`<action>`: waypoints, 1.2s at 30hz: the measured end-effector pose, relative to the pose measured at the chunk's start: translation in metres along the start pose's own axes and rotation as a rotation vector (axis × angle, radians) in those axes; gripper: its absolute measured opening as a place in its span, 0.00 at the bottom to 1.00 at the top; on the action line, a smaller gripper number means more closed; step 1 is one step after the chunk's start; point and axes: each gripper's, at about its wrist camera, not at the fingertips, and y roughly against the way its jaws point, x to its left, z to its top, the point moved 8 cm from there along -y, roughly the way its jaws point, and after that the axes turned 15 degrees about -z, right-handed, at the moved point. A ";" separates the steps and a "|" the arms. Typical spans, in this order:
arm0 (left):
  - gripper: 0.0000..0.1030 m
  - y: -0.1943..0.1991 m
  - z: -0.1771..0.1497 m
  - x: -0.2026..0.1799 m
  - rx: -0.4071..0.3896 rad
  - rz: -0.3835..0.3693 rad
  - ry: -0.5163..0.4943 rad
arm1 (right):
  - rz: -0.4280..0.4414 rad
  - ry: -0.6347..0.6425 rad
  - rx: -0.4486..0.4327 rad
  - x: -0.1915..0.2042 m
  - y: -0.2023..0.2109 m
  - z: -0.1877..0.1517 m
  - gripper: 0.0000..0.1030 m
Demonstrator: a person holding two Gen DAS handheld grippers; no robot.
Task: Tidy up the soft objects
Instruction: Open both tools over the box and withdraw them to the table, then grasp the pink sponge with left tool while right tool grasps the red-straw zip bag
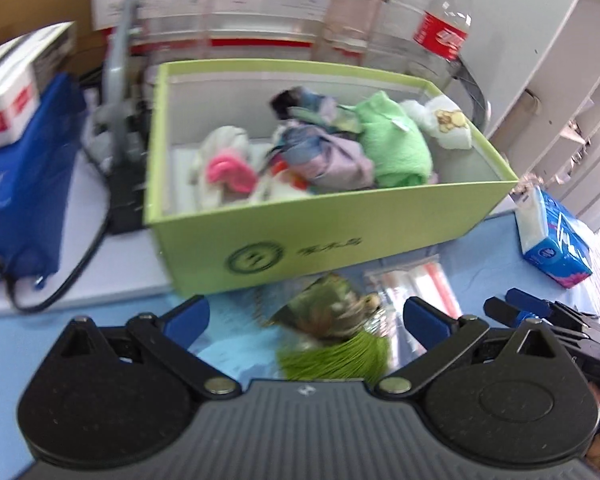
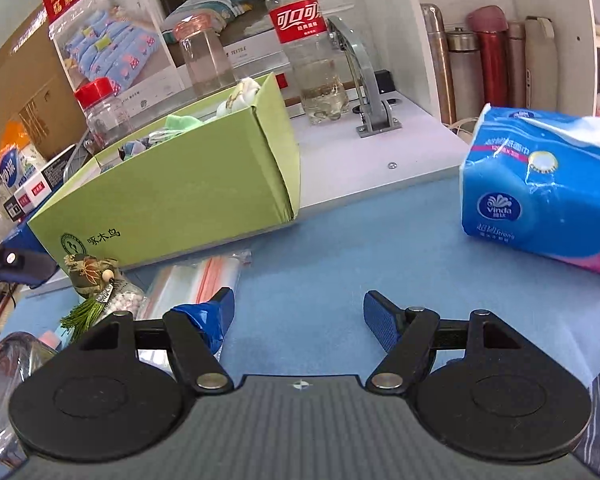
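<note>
A light green cardboard box [image 1: 340,236] [image 2: 168,200] stands on the blue table and holds several soft items: a green towel [image 1: 392,144], a pink and white cloth [image 1: 228,168], bluish-purple fabric [image 1: 324,156] and a white cloth with a bear print [image 1: 448,124]. In front of the box lies a green patterned sachet with a tassel [image 1: 332,320] [image 2: 94,276]. My left gripper [image 1: 306,316] is open just above the sachet, which sits between its fingers without being touched. My right gripper [image 2: 298,312] is open over bare blue table, with nothing between its fingers.
A blue tissue pack [image 2: 540,196] [image 1: 552,240] lies to the right. Clear zip bags [image 2: 196,280] lie beside the sachet. Bottles [image 2: 308,40] and jars [image 2: 204,52] stand behind the box, with a grey lamp arm [image 2: 364,80], flasks [image 2: 488,56], a blue bag [image 1: 24,184] and a glass [image 2: 4,380] nearby.
</note>
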 end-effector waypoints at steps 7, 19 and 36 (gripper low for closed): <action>0.99 -0.011 -0.005 0.042 0.040 0.160 0.075 | 0.046 0.023 0.002 0.001 0.006 0.004 0.56; 0.99 0.054 -0.039 0.116 -0.087 0.310 0.219 | 0.138 0.274 0.099 0.067 -0.025 0.018 0.56; 0.99 0.079 -0.054 0.096 -0.150 0.204 0.231 | 0.034 0.537 0.164 0.058 -0.033 0.012 0.58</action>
